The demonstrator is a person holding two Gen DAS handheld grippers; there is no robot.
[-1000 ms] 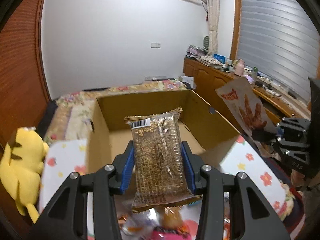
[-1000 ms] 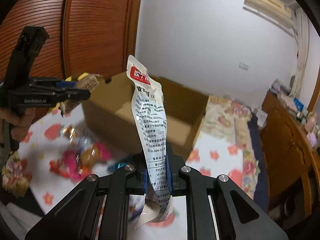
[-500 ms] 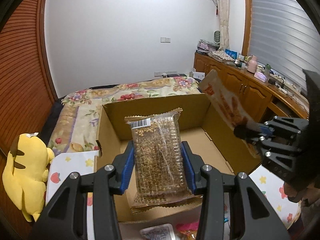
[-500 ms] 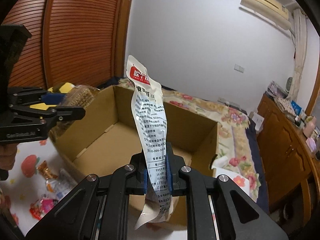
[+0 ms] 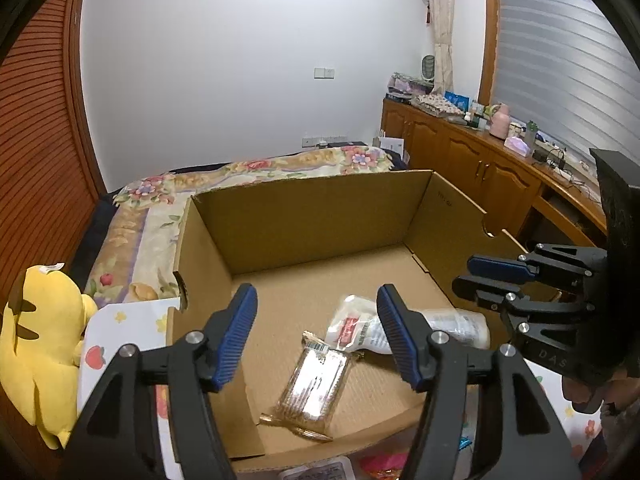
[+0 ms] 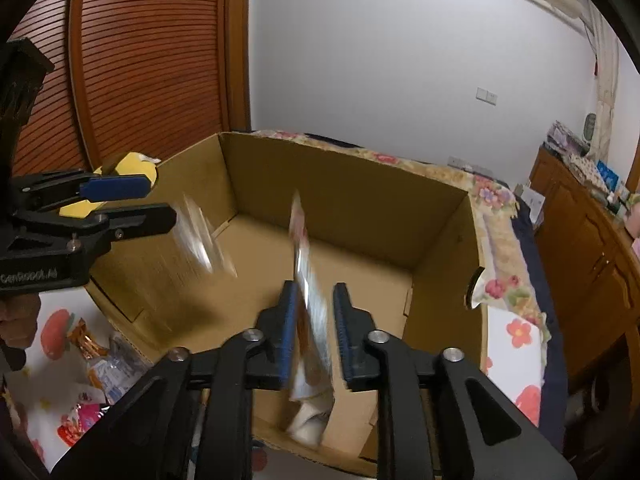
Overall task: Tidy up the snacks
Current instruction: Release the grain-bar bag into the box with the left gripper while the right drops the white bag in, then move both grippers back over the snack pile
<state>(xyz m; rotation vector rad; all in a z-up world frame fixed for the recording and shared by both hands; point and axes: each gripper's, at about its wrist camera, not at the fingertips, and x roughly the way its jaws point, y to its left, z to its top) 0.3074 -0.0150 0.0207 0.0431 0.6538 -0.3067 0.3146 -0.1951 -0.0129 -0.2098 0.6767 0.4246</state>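
Observation:
An open cardboard box (image 5: 320, 216) sits on the flowered bed. My left gripper (image 5: 316, 294) hangs over its near edge, jaws opening, with nothing between them. The clear grain bar (image 5: 312, 388) lies flat on the box floor below. A white pouch (image 5: 352, 326) lies beside it in the left wrist view. In the right wrist view my right gripper (image 6: 315, 286) is over the box (image 6: 344, 200), jaws opening. A blurred white pouch (image 6: 310, 320) slides down loose between its pads. The grain bar (image 6: 200, 236) is a falling blur below the left gripper (image 6: 160, 200).
A yellow plush toy (image 5: 40, 340) lies left of the box. Loose wrapped snacks (image 6: 92, 360) lie on the flowered sheet at the box's near left corner. A wooden cabinet (image 5: 460, 160) with clutter runs along the right wall. A person's hand (image 6: 12, 320) holds the left gripper.
Both grippers moved forward over the box. The left jaws spread and the grain bar dropped into the box. The right jaws parted and the white pouch slipped down.

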